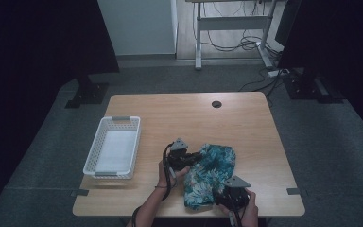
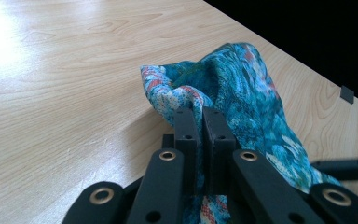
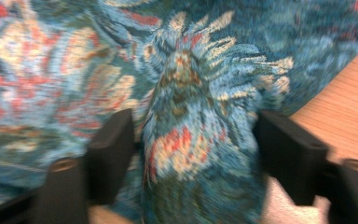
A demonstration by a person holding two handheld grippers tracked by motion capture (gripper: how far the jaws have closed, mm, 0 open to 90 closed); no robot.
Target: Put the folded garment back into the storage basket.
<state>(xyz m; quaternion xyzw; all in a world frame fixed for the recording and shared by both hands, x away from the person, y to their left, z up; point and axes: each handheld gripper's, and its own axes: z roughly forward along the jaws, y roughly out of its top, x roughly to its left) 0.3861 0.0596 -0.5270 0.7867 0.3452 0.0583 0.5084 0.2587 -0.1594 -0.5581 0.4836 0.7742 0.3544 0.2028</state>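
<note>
The teal floral cloth (image 1: 210,175) is seen lying crumpled on the near right part of the table (image 1: 179,113), well apart from the white basket (image 1: 114,147), which is judged to be empty. The left gripper (image 2: 202,122) is clenched on an edge of the cloth. A raised fold is straddled by the right gripper (image 3: 193,140), whose jaws stand apart and are not seen pressing it; folding or stowing is judged hardly begun.
</note>
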